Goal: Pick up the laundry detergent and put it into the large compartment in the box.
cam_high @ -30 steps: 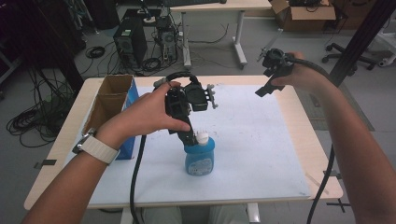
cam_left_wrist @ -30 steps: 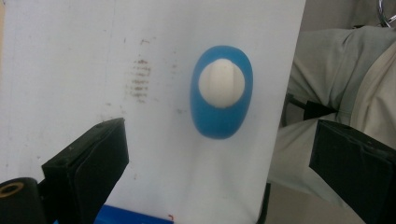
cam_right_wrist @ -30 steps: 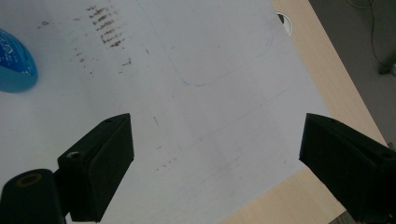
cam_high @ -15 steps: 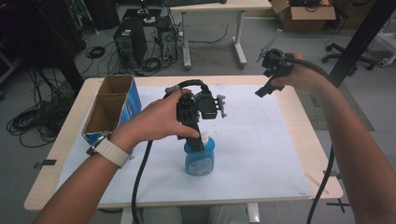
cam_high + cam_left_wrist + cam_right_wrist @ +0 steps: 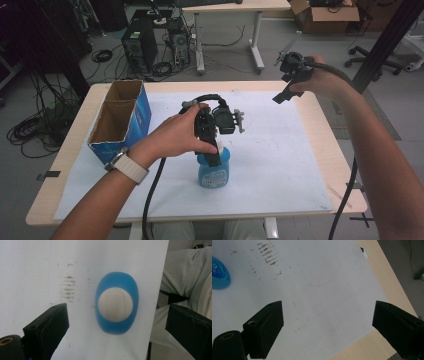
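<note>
A blue bottle [image 5: 214, 172] with a white cap stands upright on the white sheet near the table's front middle. My left gripper [image 5: 215, 152] points straight down over it, with its jaws at cap height. In the left gripper view the bottle [image 5: 116, 307] is seen from above, its round white cap [image 5: 115, 304] centred between the wide-apart jaws of the left gripper [image 5: 117, 313], which do not touch it. My right gripper [image 5: 286, 80] is held high above the table's far right corner, open and empty. In its own view the right gripper [image 5: 327, 312] looks down on bare sheet, with the bottle [image 5: 219, 275] at the upper left.
An open blue cardboard box [image 5: 120, 120] with two compartments stands at the table's left side. A white sheet [image 5: 280, 150] with faint smudges covers most of the wooden table [image 5: 322, 130]. Computers, cables and chairs are on the floor beyond.
My left gripper has moved right and come down over the bottle's cap. The right gripper has stayed where it was.
</note>
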Demonstrator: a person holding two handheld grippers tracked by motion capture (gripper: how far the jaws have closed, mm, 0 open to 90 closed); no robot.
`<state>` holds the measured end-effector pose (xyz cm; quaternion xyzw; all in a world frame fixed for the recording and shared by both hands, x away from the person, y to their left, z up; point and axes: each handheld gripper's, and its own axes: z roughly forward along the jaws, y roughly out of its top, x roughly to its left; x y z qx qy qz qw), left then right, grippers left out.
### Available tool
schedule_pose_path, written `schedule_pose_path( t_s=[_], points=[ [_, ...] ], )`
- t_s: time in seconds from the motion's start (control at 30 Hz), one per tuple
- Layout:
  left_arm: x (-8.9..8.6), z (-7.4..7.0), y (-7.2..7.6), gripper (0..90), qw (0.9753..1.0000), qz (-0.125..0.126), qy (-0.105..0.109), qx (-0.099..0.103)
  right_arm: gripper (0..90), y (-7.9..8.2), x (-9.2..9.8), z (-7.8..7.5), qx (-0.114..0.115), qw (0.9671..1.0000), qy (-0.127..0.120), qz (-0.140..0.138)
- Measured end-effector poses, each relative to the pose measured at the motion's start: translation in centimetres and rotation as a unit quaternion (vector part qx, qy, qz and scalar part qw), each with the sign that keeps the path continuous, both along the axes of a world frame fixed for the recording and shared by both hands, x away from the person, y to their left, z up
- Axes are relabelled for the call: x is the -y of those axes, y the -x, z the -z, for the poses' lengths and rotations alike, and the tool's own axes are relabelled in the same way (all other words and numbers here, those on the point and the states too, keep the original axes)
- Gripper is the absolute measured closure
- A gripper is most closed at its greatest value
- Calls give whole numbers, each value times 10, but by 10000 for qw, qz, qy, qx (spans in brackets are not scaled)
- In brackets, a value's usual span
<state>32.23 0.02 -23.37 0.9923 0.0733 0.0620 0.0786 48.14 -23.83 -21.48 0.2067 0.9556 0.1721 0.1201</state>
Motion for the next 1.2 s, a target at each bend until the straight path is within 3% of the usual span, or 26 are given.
schedule_pose_path(
  t_s=[0.33,0.77,0.97,1.1,1.2],
  points=[
    [4,21,-4,55,9999,64,-94,-1,99,0,1,1,-1,10000,17,12],
    [4,43,-7,67,9999,65,-69,-50,99,-1,-3,3,-33,10000,47,-10],
    [4,47,-8,76,9999,69,-86,-75,99,-2,-2,3,-27,10000,46,-14],
    [4,47,-10,100,9998,160,-109,10,99,-2,-2,3,-22,10000,49,-18],
    [4,48,-9,115,9999,113,-97,-87,99,-1,-2,3,-37,10000,54,8]
  ],
)
